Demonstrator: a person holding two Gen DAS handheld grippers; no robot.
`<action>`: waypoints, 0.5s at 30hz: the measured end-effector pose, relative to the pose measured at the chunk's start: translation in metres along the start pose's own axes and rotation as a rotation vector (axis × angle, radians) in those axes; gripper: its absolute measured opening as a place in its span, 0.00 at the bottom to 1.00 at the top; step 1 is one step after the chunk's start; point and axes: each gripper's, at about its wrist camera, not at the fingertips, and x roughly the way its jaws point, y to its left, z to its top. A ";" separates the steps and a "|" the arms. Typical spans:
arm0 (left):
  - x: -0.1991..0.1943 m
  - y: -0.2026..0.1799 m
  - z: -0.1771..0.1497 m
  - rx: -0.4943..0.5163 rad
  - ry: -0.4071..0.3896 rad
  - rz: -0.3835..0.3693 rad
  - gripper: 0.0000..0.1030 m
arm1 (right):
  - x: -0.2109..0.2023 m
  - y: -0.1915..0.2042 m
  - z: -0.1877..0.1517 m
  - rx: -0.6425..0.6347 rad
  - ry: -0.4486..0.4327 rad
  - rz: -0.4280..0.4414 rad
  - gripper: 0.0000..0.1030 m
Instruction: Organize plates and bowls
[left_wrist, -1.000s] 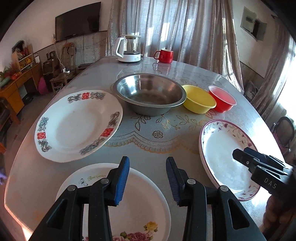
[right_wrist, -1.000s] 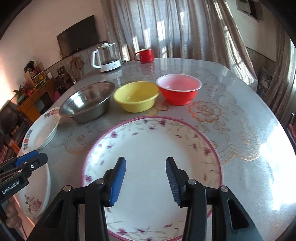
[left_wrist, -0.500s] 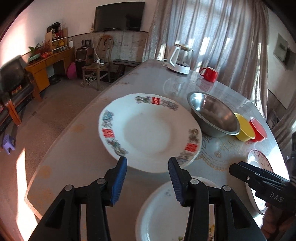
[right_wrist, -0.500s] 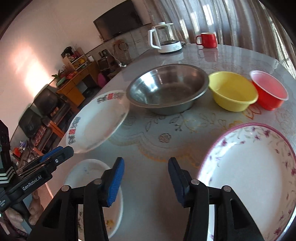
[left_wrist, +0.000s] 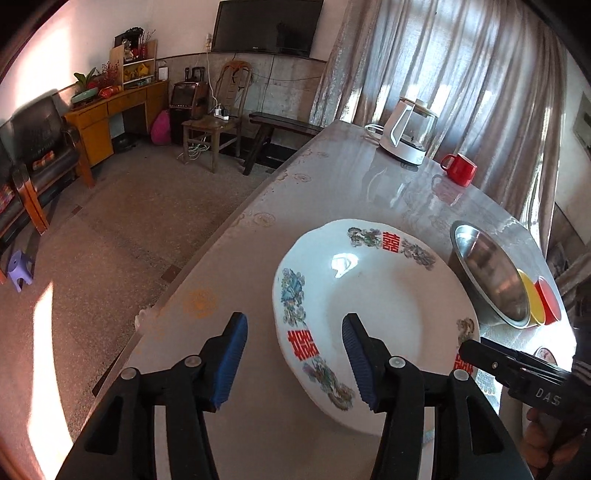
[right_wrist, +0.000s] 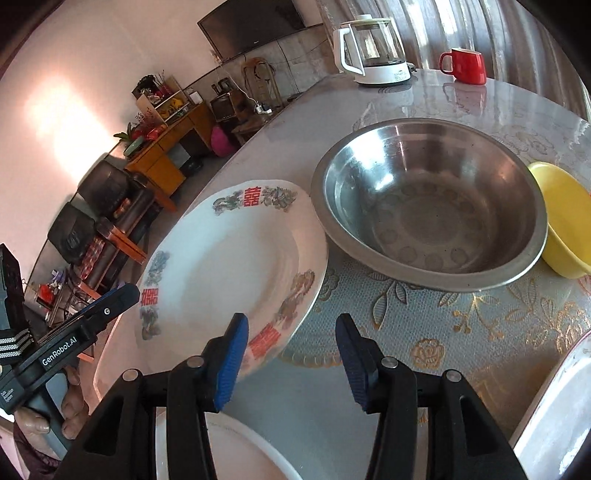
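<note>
Both grippers angle downward over the glossy patterned table (right_wrist: 424, 107). The left gripper (left_wrist: 293, 360) has just been widening; its blue pads stand apart, straddling the near-left rim of the white round plate with red characters and dragon motifs (left_wrist: 373, 306) without pressing on it. The right gripper (right_wrist: 290, 360) is likewise parted, its left pad just over the same plate's near rim at about 5 o'clock, with nothing clamped. A hand (right_wrist: 55, 417) grips the left tool's handle (only fingertips show).

The plate lies on the table. At its 2 o'clock, just beside it, sits the large stainless steel bowl (right_wrist: 428, 206); whether the rims touch cannot be told. The yellow plastic bowl (right_wrist: 565, 218) sits against the steel bowl's right side, and the red plastic bowl (left_wrist: 550, 301) follows beyond. Farther back stand a white-based glass kettle (right_wrist: 373, 44) and a red mug (right_wrist: 465, 64). Another white plate (right_wrist: 229, 450) lies nearest, under the right gripper.
</note>
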 end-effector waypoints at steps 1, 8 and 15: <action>0.004 0.001 0.003 -0.002 0.004 0.000 0.52 | 0.003 0.001 0.002 -0.001 0.004 0.000 0.49; 0.039 -0.004 0.019 0.044 0.055 -0.028 0.45 | 0.018 0.004 0.012 -0.028 0.024 -0.007 0.37; 0.058 -0.010 0.021 0.081 0.075 -0.001 0.37 | 0.030 0.008 0.018 -0.055 0.042 -0.027 0.30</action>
